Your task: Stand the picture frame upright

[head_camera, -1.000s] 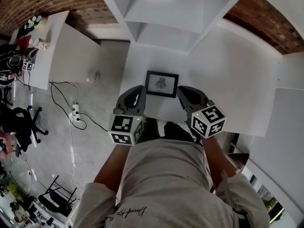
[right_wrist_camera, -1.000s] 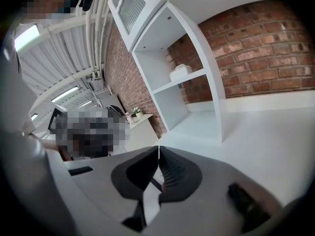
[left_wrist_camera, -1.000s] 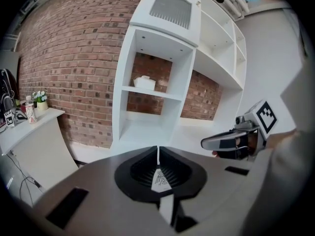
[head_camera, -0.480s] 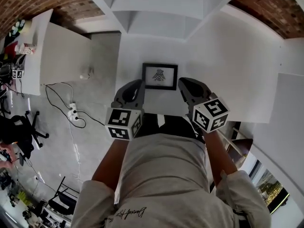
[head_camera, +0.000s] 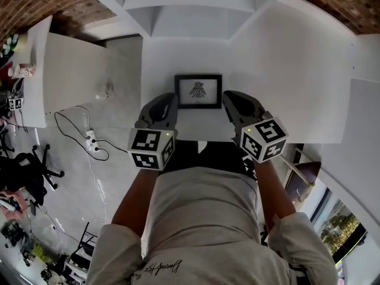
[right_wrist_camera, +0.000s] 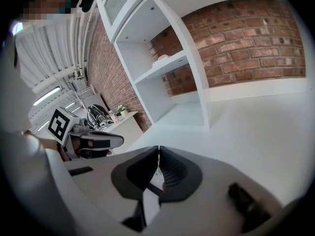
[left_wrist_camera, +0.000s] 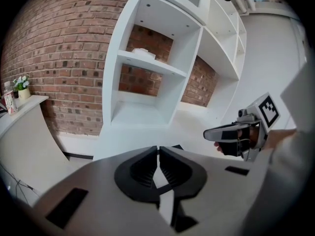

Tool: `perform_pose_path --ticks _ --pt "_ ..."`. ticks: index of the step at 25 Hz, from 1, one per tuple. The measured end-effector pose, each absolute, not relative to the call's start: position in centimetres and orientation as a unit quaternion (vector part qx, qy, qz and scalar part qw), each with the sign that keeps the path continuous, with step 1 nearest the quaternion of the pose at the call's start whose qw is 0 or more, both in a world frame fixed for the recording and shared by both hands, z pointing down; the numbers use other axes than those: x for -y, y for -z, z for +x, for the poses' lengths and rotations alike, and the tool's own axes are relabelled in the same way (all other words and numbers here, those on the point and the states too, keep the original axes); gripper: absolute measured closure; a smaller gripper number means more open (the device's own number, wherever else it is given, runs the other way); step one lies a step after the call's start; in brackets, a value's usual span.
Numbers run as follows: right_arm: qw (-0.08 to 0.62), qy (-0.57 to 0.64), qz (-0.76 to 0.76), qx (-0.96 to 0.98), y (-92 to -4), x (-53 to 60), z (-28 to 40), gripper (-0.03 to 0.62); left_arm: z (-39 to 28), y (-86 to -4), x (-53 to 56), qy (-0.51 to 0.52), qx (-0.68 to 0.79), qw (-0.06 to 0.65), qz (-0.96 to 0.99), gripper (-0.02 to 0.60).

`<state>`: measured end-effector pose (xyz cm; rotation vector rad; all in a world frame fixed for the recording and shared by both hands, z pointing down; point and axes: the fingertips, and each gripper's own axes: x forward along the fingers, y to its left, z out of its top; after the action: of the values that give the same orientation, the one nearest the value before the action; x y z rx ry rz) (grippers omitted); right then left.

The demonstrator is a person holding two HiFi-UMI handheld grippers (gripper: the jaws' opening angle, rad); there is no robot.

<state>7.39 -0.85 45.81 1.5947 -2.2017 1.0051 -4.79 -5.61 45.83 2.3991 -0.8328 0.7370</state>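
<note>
Descent is what is noted over the last second: both grippers are brought lower toward the white table (head_camera: 285,70), and the picture frame (head_camera: 198,91) is now bracketed more tightly than before. The left gripper (head_camera: 169,103) is placed just beside the frame's left edge and the right gripper (head_camera: 230,100) just beside its right edge; whether either tip touches it cannot be made out. The frame itself is not shifted on the table. It is seen lying flat, face up, in front of the white shelf unit (head_camera: 190,16), so the task proper is judged not yet begun and only the approach is under way. In the left gripper view the jaws are pressed together with nothing between them, and the same is seen in the right gripper view. With both pairs closed, an edge cannot be pinched as things stand. Either the jaws would have to be spread first, or the frame would have to be tipped up by being pushed from both sides.
</note>
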Motion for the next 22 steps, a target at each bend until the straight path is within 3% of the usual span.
perform_pose_path --ticks 14,22 --pt "0.162 -0.36 0.578 0.714 -50.7 1.8 8.8 0.563 -5.0 -50.9 6.5 -0.31 0.29 0.262 0.867 0.554" --pt "0.182 -0.382 0.573 0.702 -53.9 1.4 8.7 0.56 -5.1 -53.4 6.5 -0.316 0.286 0.299 0.853 0.476"
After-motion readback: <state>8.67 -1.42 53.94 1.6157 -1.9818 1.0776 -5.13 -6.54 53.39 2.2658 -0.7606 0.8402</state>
